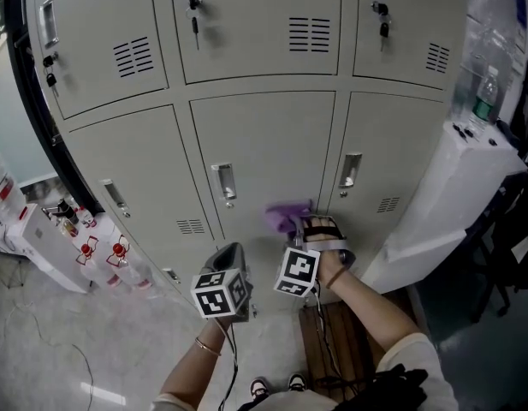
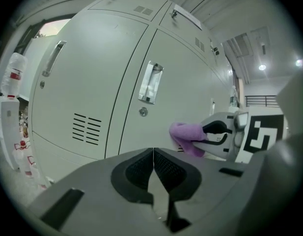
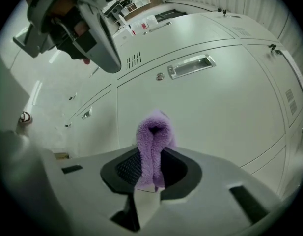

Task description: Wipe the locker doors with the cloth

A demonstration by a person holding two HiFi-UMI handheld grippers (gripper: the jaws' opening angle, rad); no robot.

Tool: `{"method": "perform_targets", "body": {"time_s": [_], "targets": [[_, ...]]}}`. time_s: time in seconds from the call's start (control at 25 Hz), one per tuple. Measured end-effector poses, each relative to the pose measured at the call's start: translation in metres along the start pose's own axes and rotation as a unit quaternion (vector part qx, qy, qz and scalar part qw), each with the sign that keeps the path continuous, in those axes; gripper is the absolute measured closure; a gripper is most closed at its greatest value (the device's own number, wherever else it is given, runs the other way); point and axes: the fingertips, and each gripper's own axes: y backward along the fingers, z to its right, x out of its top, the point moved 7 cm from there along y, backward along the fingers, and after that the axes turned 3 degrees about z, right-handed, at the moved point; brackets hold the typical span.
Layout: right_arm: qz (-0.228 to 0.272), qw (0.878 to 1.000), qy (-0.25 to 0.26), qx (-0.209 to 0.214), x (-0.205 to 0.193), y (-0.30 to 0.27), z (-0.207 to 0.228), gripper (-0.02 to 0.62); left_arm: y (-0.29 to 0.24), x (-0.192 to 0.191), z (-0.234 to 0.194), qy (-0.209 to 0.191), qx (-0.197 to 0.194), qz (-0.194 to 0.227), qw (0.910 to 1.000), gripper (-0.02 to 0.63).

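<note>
A purple cloth [image 1: 283, 217] is pressed against the lower middle locker door [image 1: 272, 135], below and right of its recessed handle [image 1: 224, 181]. My right gripper [image 1: 308, 223] is shut on it. In the right gripper view the cloth [image 3: 152, 146] stands folded between the jaws of that gripper [image 3: 151, 173], close to the grey door [image 3: 215, 112]. My left gripper [image 1: 232, 253] hangs to the cloth's lower left, off the doors. In its own view this gripper [image 2: 153, 154] is shut with nothing in it, and the cloth [image 2: 187, 135] shows at the right.
Grey lockers fill the wall in two rows; keys [image 1: 194, 15] hang in the upper doors. A white rack with bottles [image 1: 41, 229] stands at the left. A white covered unit [image 1: 452, 195] with a water bottle [image 1: 484, 97] stands at the right. A wooden board [image 1: 341, 341] lies on the floor.
</note>
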Motion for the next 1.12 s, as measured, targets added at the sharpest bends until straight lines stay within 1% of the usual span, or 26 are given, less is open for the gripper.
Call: {"method": "perform_targets", "body": {"time_s": [0.52, 0.84, 0.96, 1.12], "targets": [[-0.023, 0.999, -0.011, 0.046, -0.015, -0.031, -0.059, 0.522, 0.000, -0.036, -0.019, 0.017, 0.012, -0.030, 0.9993, 0.598], [-0.026, 0.998, -0.030, 0.052, -0.019, -0.039, -0.076, 0.522, 0.004, -0.048, -0.027, 0.020, 0.017, -0.042, 0.9988, 0.598], [-0.024, 0.997, -0.053, 0.056, -0.018, -0.031, -0.075, 0.522, 0.005, -0.049, -0.028, 0.019, 0.018, -0.041, 0.9988, 0.598], [-0.010, 0.991, -0.118, 0.067, -0.016, -0.007, -0.069, 0.522, 0.007, -0.047, -0.029, 0.016, 0.016, -0.037, 0.9990, 0.598]]}}
